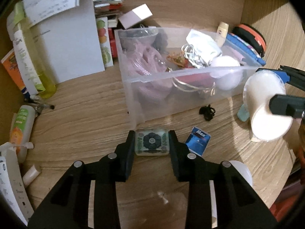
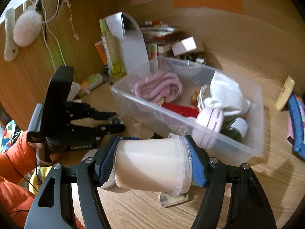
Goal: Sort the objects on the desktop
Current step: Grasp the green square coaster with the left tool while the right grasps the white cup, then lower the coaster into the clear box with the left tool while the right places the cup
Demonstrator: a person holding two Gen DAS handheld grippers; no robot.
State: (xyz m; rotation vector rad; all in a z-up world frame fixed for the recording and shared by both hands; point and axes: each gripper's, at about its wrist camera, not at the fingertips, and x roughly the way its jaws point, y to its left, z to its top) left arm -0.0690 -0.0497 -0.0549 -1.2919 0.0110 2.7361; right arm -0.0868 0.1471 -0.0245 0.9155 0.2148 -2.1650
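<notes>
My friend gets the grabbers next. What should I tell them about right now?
Left gripper: shut on the small flower-patterned block, which is on the desk in front of the clear bin.
Right gripper: shut on the white lidded tub, held sideways above the desk, near the bin.
Done: the bin already holds the pink cord, a white cloth bag and other bits.
Left: probably drop the tub and block in, then sort the blue Max packet and black clip on the desk.
</notes>
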